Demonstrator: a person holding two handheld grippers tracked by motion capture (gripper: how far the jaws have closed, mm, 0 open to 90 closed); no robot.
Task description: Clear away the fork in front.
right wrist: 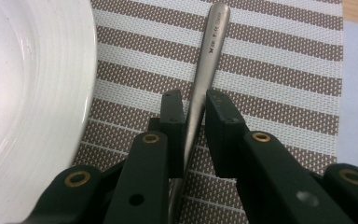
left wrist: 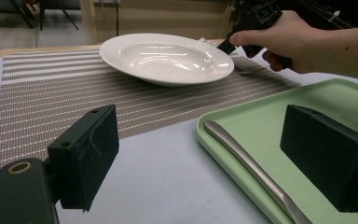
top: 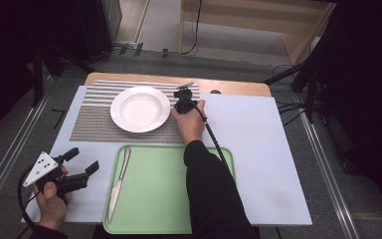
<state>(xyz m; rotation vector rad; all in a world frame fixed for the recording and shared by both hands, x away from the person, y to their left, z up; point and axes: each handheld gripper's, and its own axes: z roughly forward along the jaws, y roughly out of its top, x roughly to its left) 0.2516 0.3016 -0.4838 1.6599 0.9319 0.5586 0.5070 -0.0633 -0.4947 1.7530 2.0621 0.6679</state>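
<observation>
Right gripper: jaws closed around a metal utensil handle, which lies on the striped placemat at the white plate's 3 o'clock. Left gripper: jaws spread wide, nothing between them, held at the green tray's 9 o'clock. A knife lies along the tray's left edge.

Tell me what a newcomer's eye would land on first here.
First the white plate, bright on the striped placemat at the far side of the table. Next the right gripper just right of the plate, its jaws closed around the handle of a metal utensil lying on the mat. Then the green tray in front, a knife along its left edge, with the left gripper open to its left.
</observation>
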